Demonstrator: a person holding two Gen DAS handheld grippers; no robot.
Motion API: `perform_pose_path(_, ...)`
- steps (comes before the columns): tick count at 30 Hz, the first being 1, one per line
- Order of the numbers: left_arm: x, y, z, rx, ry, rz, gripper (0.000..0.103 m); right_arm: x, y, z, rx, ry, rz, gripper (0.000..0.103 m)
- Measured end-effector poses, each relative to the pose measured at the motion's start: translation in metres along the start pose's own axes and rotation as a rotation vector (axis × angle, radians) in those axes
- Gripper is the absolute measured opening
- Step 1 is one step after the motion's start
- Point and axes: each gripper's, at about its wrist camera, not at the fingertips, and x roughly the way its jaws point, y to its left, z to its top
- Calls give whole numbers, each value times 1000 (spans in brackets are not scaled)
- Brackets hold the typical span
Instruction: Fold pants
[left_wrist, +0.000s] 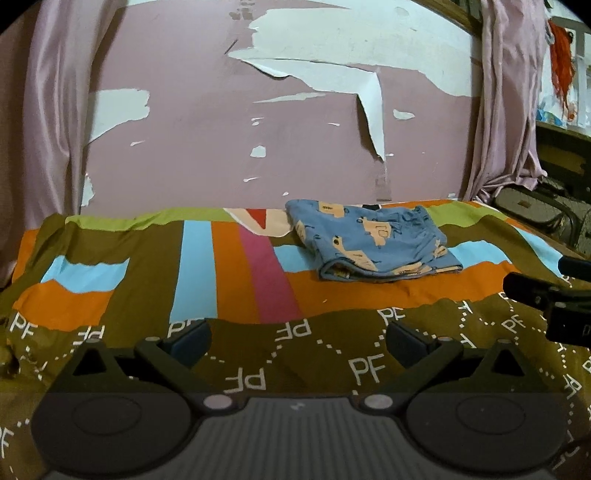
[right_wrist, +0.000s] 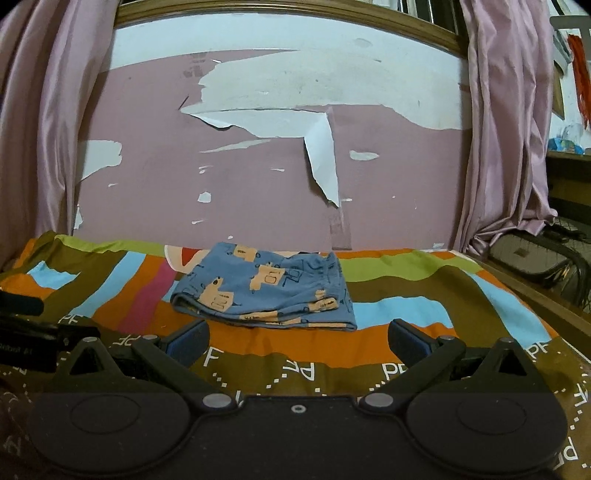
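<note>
Left wrist view: the left tool (left_wrist: 297, 341), fingers spread wide and empty, hangs over a striped bedspread (left_wrist: 229, 266); folded blue pants (left_wrist: 369, 240) lie beyond it, near the peeling wall (left_wrist: 221, 129).

Right wrist view: the right tool (right_wrist: 298, 339), likewise apart, sits just short of the pants (right_wrist: 266, 288).

Folded blue pants (right_wrist: 266, 291) on the striped bedsheet (right_wrist: 406, 295), beyond the right gripper (right_wrist: 299, 341), jaws wide apart
</note>
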Motion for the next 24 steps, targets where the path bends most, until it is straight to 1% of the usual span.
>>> perform_pose_path(6, -1, 3, 1, -17, -10, 6, 103, 0, 1, -1, -12, 1, -6, 102)
perform_pose_path(15, -1, 3, 0, -13, -11, 3, 103, 1, 7, -4, -33, 8, 22, 102)
perform_pose_path(24, -1, 3, 1, -19, -10, 2, 103, 2, 6, -4, -15, 19, 12, 102)
